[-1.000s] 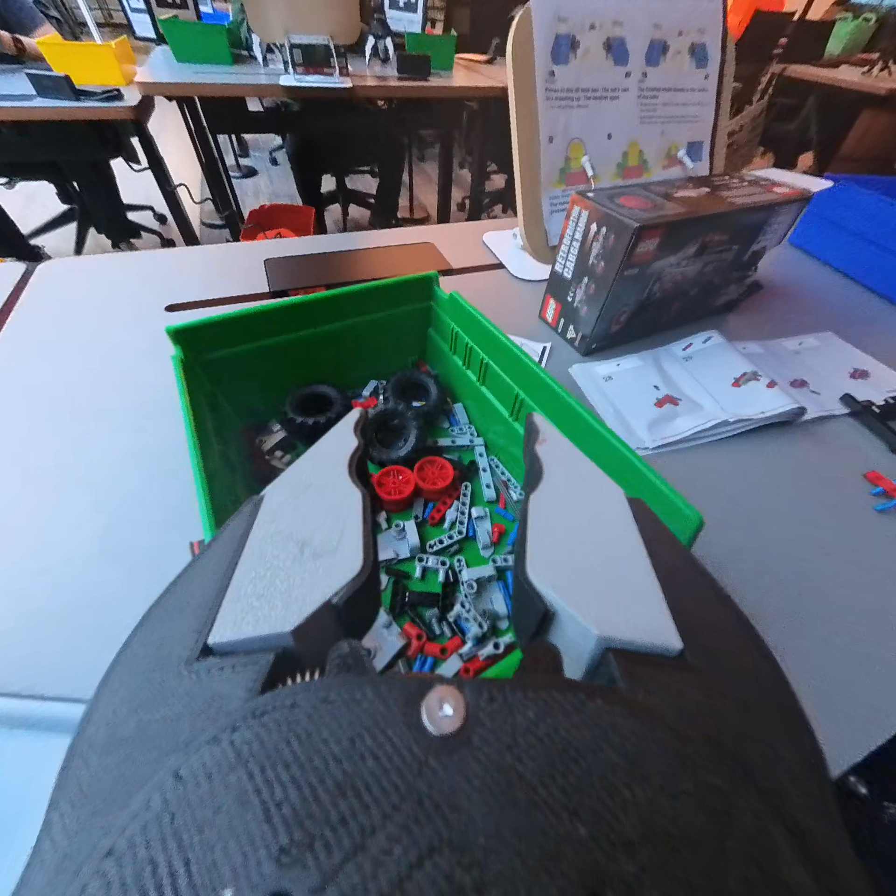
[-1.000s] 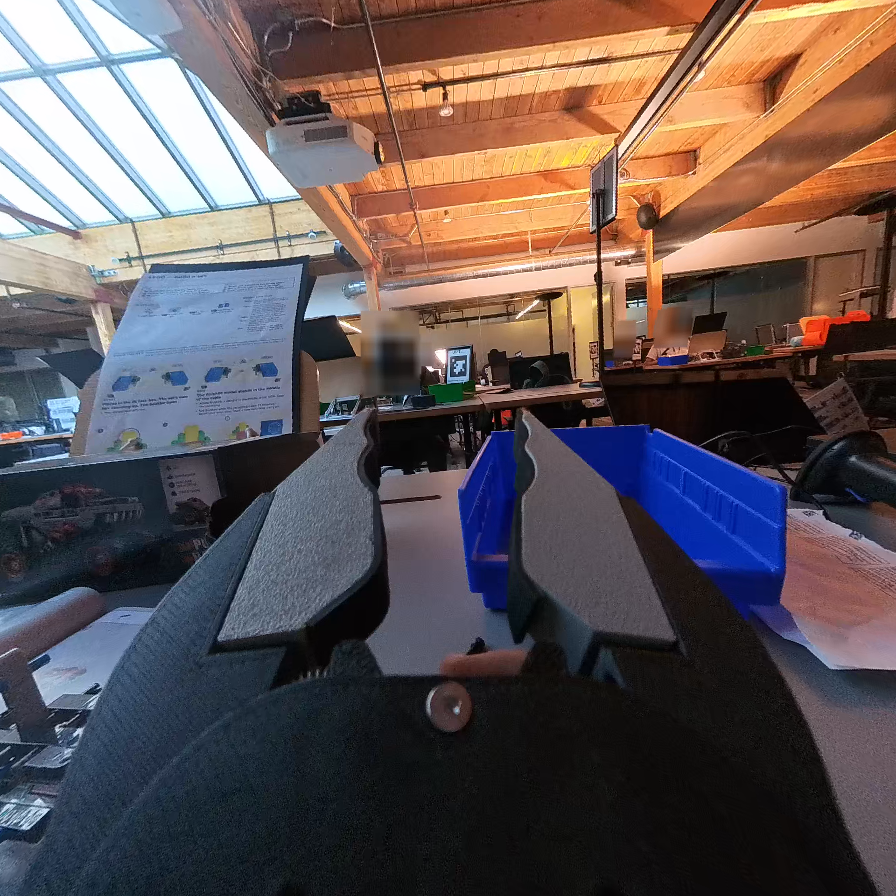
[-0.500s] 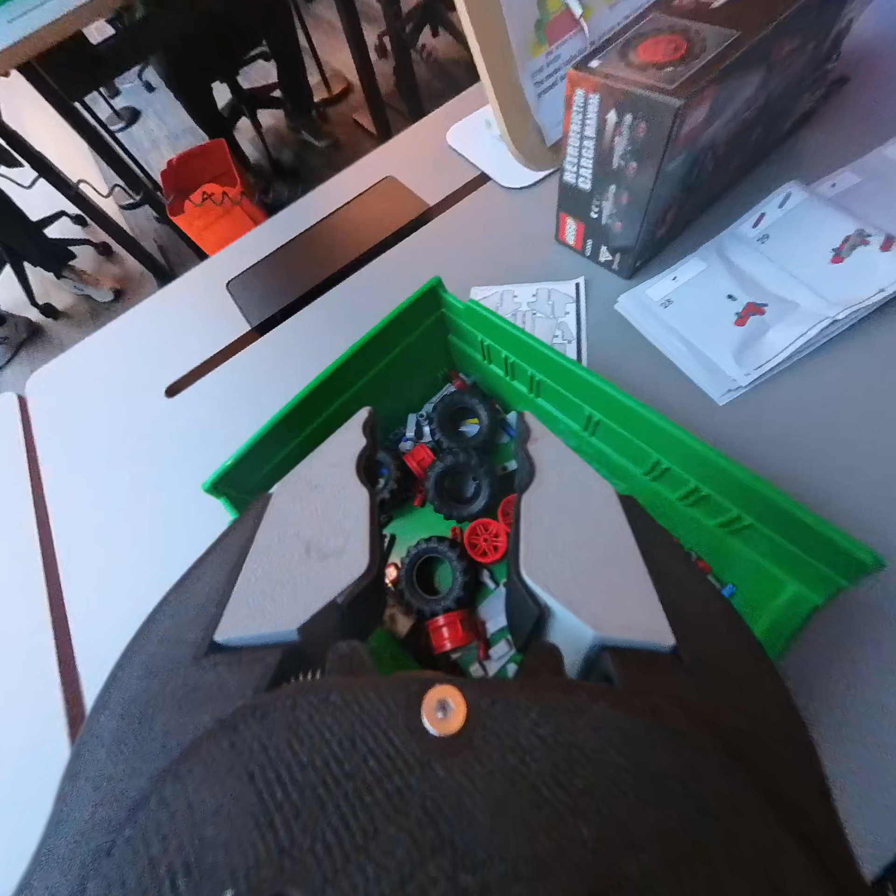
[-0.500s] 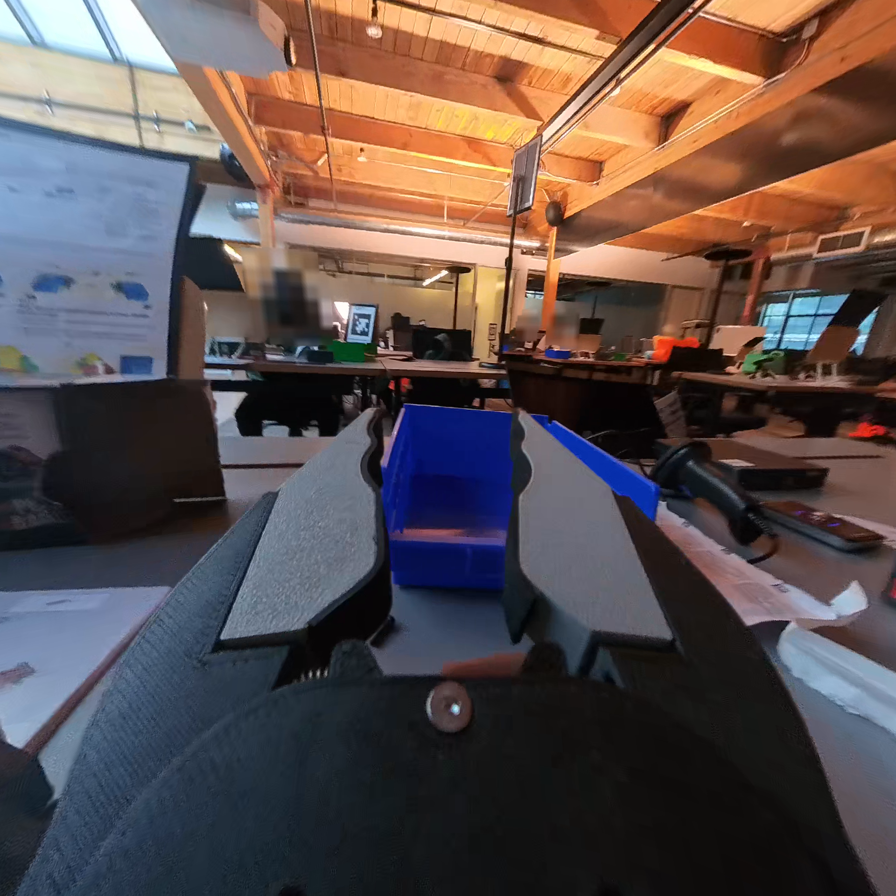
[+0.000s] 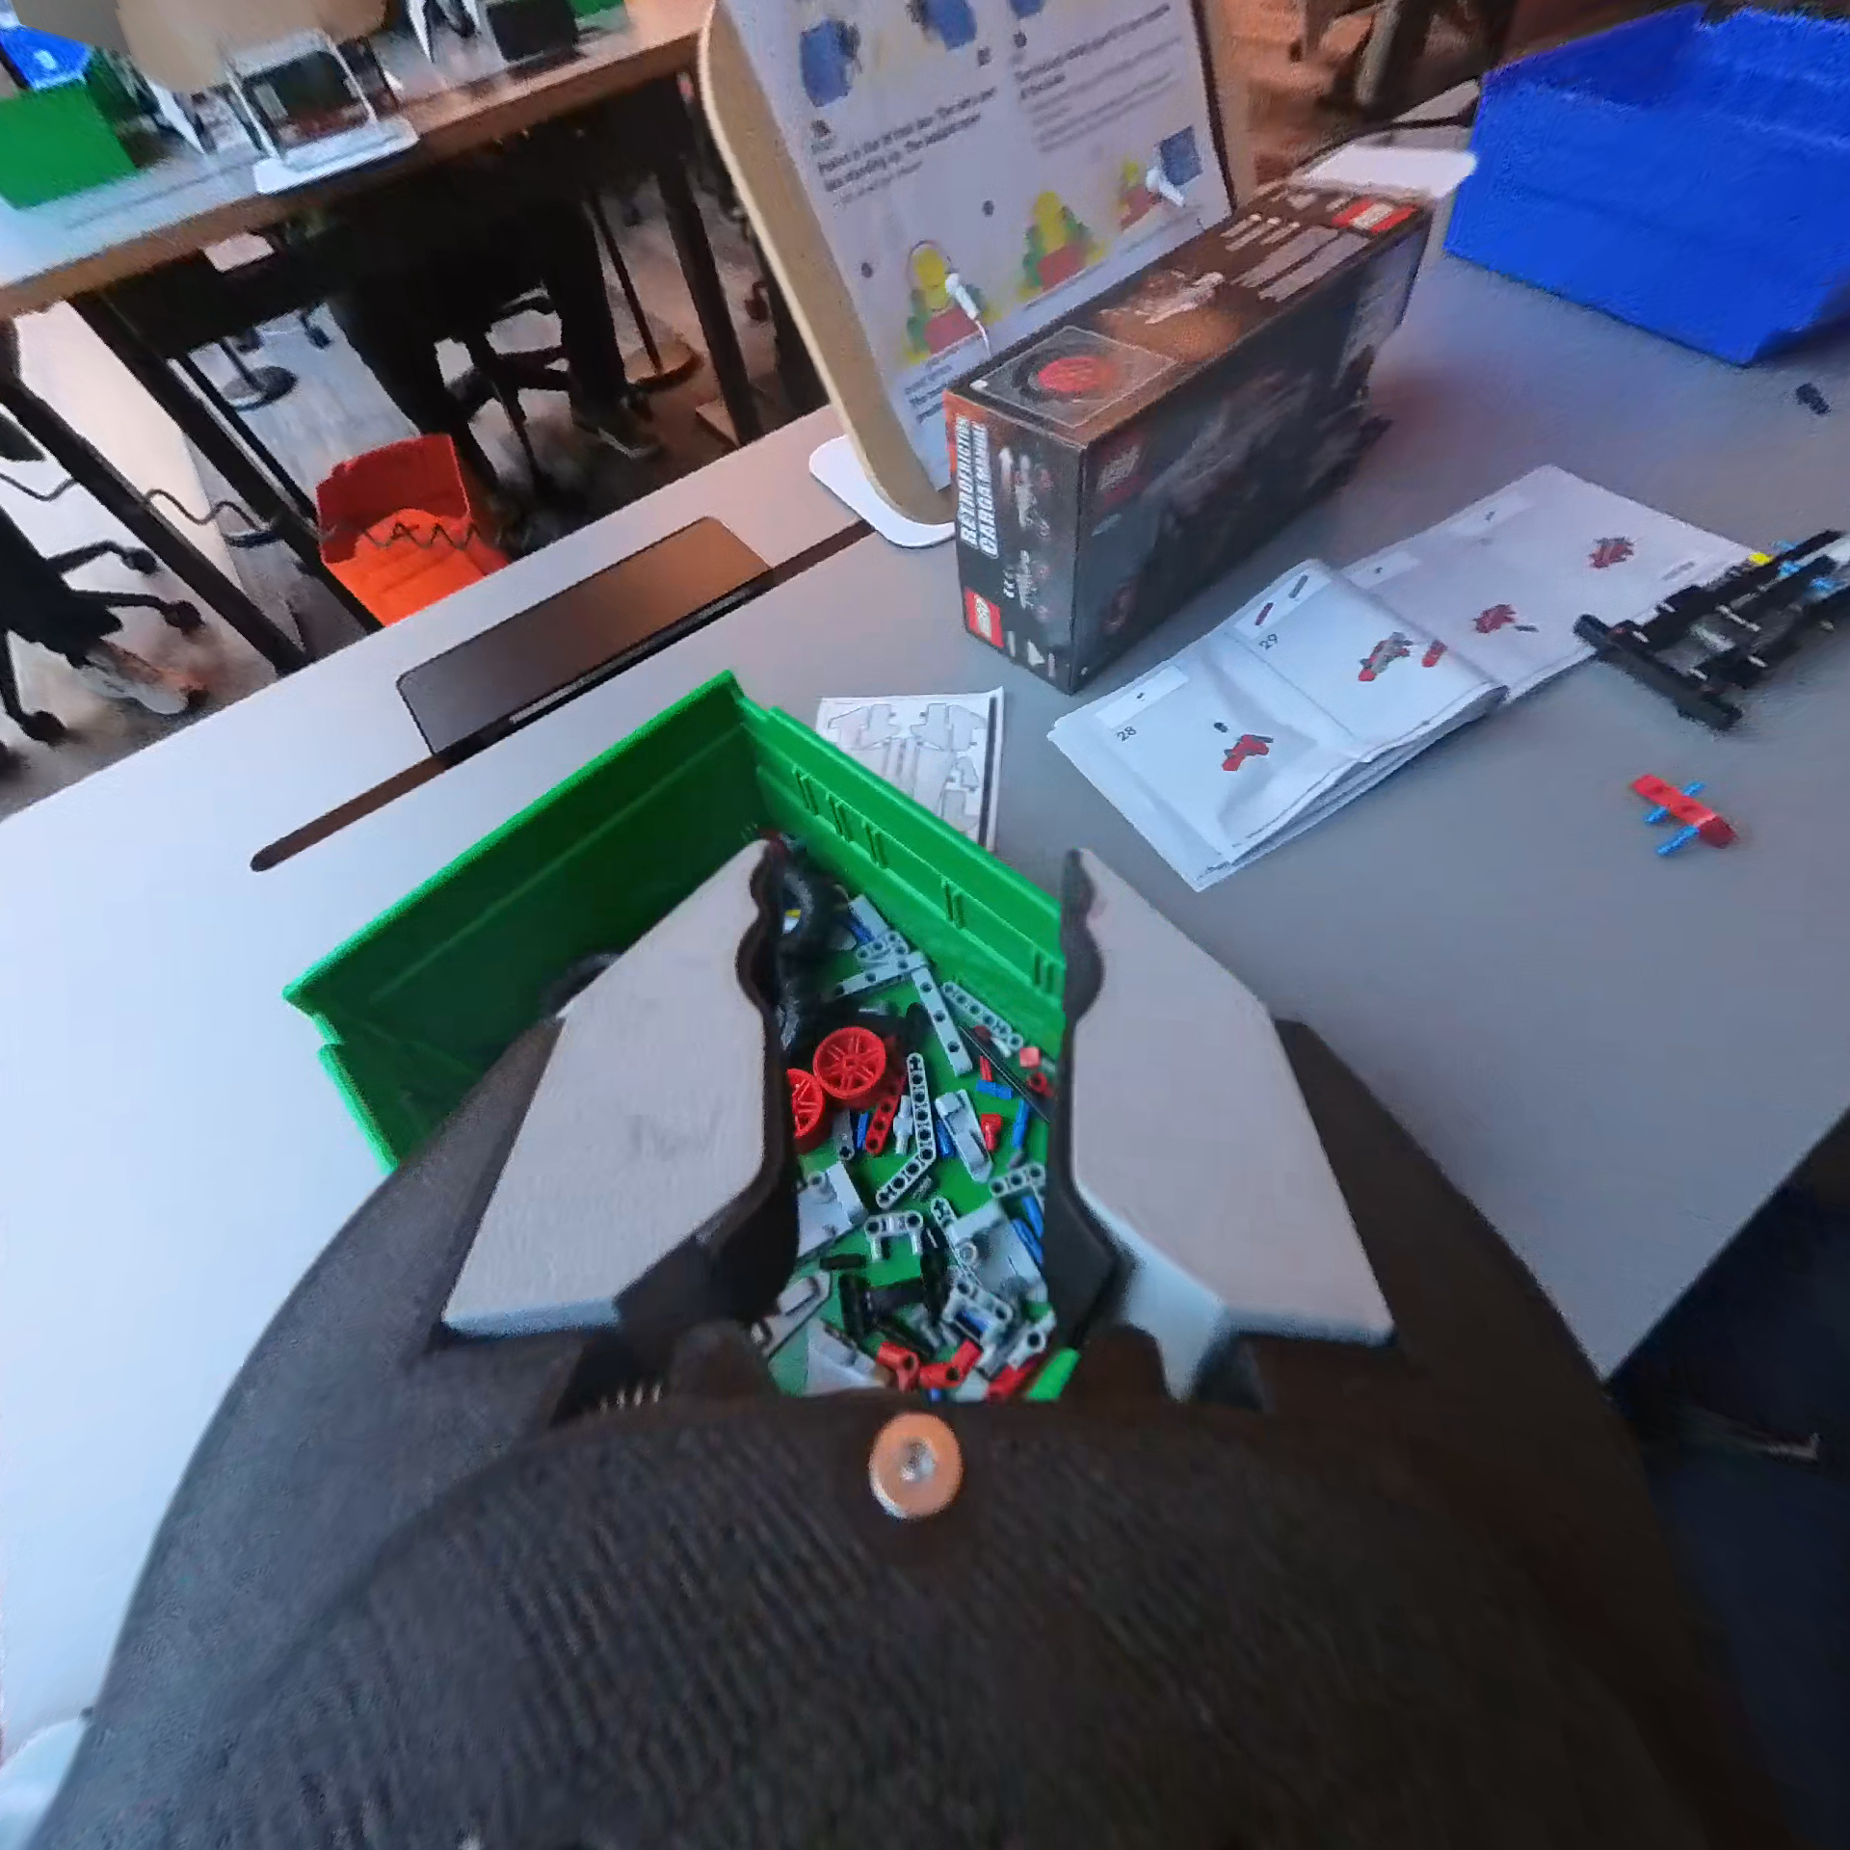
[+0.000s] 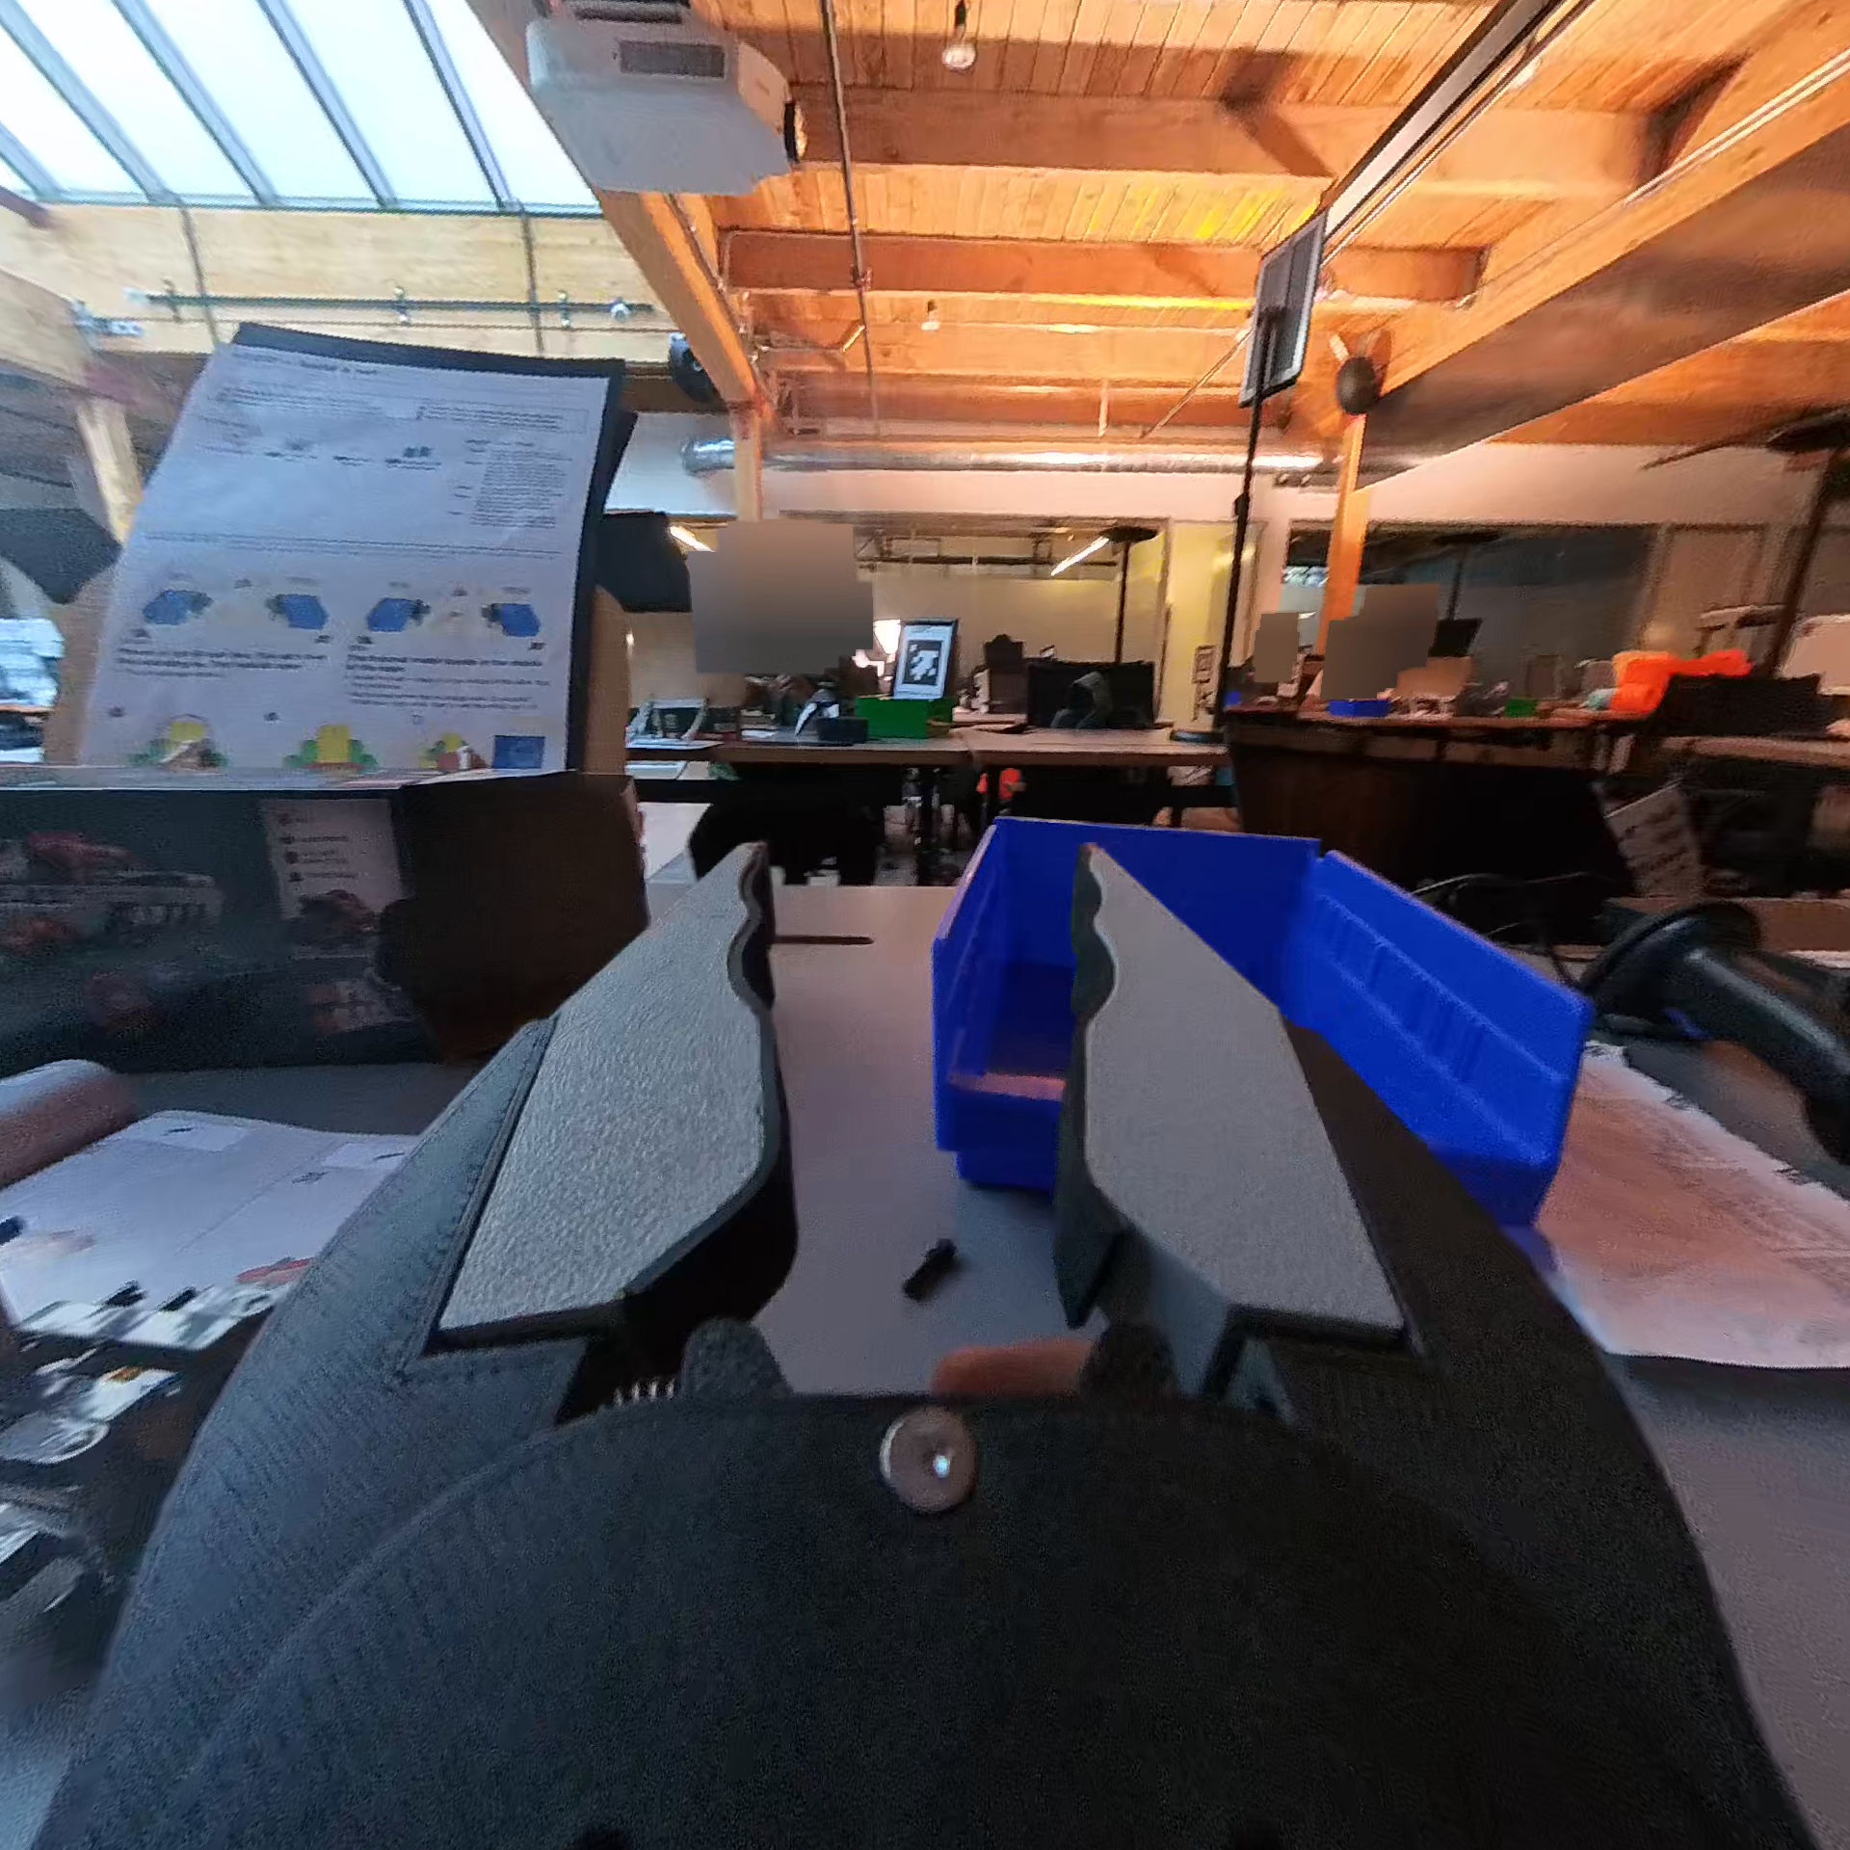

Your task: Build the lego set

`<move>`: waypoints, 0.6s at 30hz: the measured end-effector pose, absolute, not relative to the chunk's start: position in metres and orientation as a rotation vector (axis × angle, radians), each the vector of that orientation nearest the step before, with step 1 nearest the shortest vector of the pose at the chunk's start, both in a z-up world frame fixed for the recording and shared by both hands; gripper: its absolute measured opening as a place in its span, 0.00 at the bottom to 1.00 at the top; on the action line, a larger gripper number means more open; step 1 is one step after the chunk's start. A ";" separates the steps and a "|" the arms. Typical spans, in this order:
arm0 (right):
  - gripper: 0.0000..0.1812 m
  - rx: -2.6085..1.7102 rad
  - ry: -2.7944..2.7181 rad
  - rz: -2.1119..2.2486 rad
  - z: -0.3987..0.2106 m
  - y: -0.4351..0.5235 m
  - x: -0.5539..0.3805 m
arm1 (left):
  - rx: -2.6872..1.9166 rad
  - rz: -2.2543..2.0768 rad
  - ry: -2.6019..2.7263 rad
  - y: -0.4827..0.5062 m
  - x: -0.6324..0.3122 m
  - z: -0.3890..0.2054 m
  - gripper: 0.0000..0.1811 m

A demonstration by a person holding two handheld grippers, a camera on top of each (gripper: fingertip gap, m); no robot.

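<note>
Grey table point(image 5: 1402, 1001) carried everything, set in an open workshop with timber ceiling beams point(image 6: 1101, 270) and skylights. Left gripper point(image 5: 916, 871) hung over the green bin point(image 5: 561, 901), jaws spread wide, nothing between them. Within the bin lay loose lego parts point(image 5: 931, 1181): grey beams, small red and blue pins, two red wheel hubs point(image 5: 849, 1066), and a black tyre point(image 5: 801, 916) toward the far corner. Just beyond the bin's far wall lay a small white sheet point(image 5: 926, 746). To its right, an open instruction booklet point(image 5: 1331, 701) lay flat, with a small red-and-blue subassembly point(image 5: 1682, 813) on the table near it and a black partial build point(image 5: 1722, 626) at the booklet's far edge. Behind the booklet stood the dark set box point(image 5: 1171, 481), and behind that an upright printed board point(image 5: 1001, 170). Right gripper point(image 6: 923, 871) sat low over the table, jaws likewise spread and empty; a small black pin point(image 6: 928, 1269) lay on the table between its fingers, touching neither. Blue bin point(image 6: 1422, 1011) stood just past the right fingertip. A black handheld scanner point(image 6: 1722, 991) rested farther right on papers point(image 6: 1682, 1231).
</note>
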State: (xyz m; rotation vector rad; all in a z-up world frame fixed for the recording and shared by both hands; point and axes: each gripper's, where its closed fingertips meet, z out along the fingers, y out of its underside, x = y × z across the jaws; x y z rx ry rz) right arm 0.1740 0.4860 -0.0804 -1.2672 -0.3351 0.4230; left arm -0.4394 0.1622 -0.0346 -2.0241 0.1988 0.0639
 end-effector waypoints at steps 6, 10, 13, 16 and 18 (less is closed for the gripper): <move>0.32 -1.310 -0.390 0.412 -0.088 0.487 0.157 | -2.091 0.066 0.256 0.158 -0.441 -0.056 0.32; 0.31 -1.305 -0.364 0.361 -0.086 0.489 0.161 | -2.041 -0.068 0.181 0.154 -0.453 -0.073 0.29; 0.31 -1.344 -0.309 0.311 -0.091 0.498 0.174 | -2.017 -0.040 0.139 0.144 -0.474 -0.089 0.29; 0.31 -1.392 -0.255 0.235 -0.099 0.508 0.188 | -1.977 -0.058 0.162 0.140 -0.485 -0.085 0.29; 0.31 -1.423 -0.239 0.148 -0.105 0.514 0.195 | -1.938 -0.092 0.208 0.142 -0.486 -0.070 0.29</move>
